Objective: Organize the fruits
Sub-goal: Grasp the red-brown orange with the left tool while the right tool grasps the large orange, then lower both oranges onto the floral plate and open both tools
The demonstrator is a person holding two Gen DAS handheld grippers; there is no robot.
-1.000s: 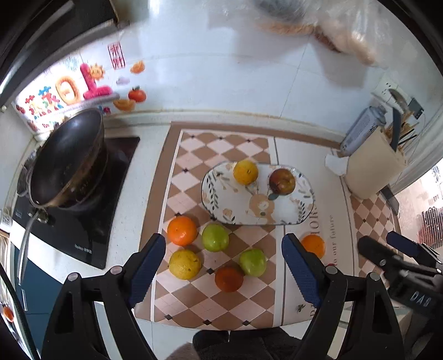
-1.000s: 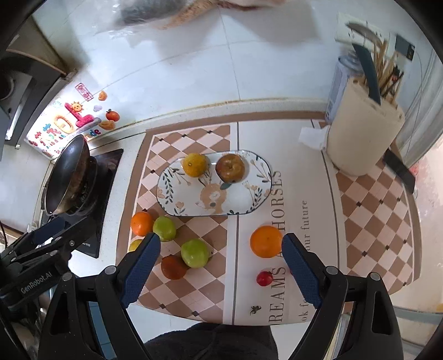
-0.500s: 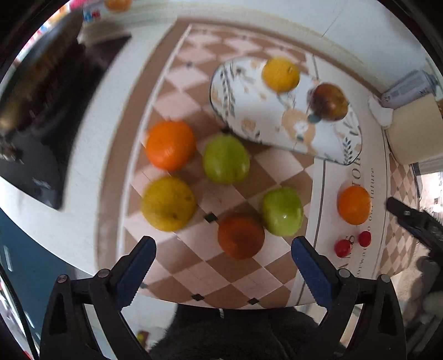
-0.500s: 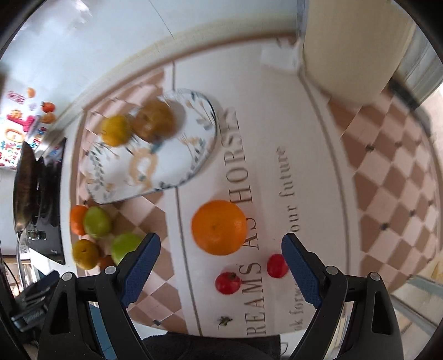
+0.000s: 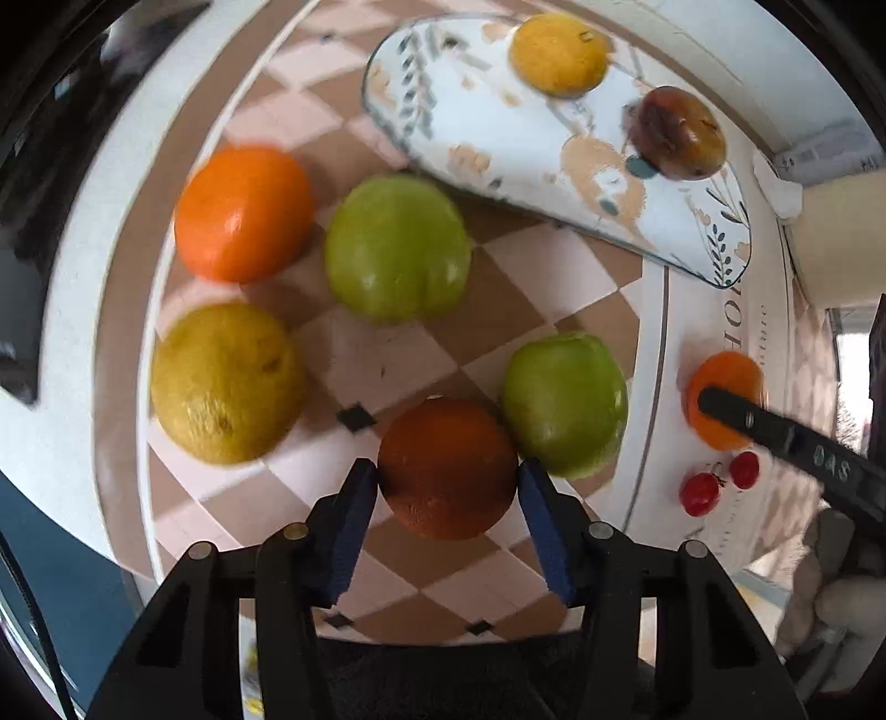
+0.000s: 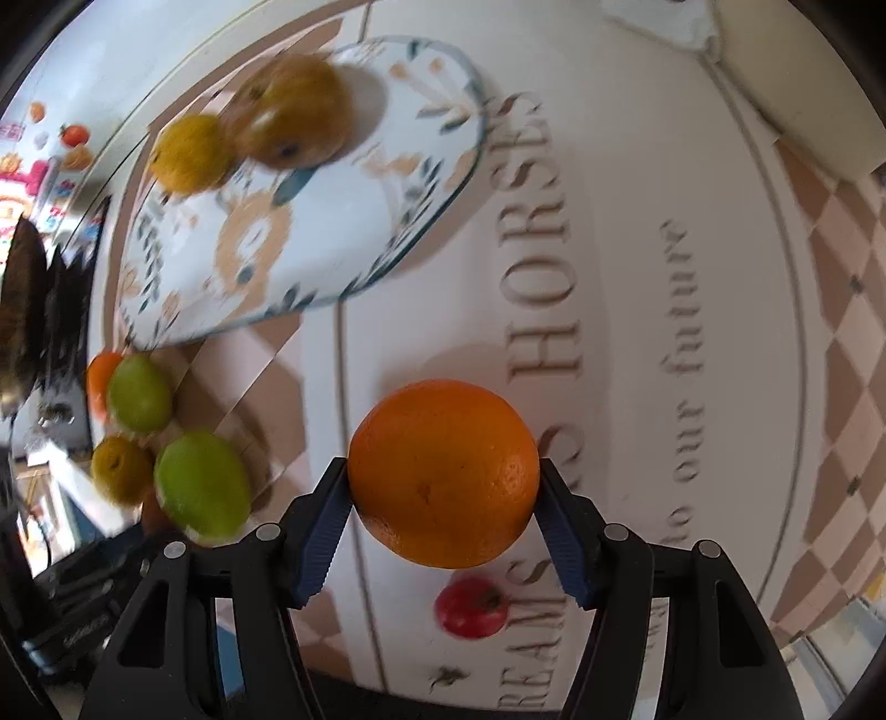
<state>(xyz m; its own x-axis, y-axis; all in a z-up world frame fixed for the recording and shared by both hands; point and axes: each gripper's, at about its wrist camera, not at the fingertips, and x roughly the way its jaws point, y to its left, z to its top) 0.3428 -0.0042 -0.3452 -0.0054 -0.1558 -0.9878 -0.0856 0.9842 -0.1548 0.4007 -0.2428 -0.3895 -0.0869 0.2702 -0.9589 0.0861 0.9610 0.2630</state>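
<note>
The jaws of the left gripper (image 5: 447, 482) are closing around a dark reddish-orange fruit (image 5: 447, 468), the blue pads touching or all but touching its sides; the jaws of the right gripper (image 6: 443, 493) are closing on a bright orange (image 6: 443, 471), its pads meeting the skin at 3 and 9 o'clock. Both fruits appear to be resting on the tabletop (image 6: 637, 277).

Organizing is looking early: only a yellow citrus (image 5: 558, 52) and a brownish apple (image 5: 678, 133) are sitting on the patterned plate (image 5: 443, 111), toward 12 and 1 o'clock. An orange (image 5: 243, 213), two green fruits (image 5: 397, 249) (image 5: 565, 404), a yellow fruit (image 5: 227, 382) and small red fruits (image 5: 699, 494) are waiting outside it.

The left wrist view is showing the whole loose cluster; the right wrist view is showing the mat lettering (image 6: 545, 243) and one red fruit (image 6: 470, 606) at 6 o'clock.
</note>
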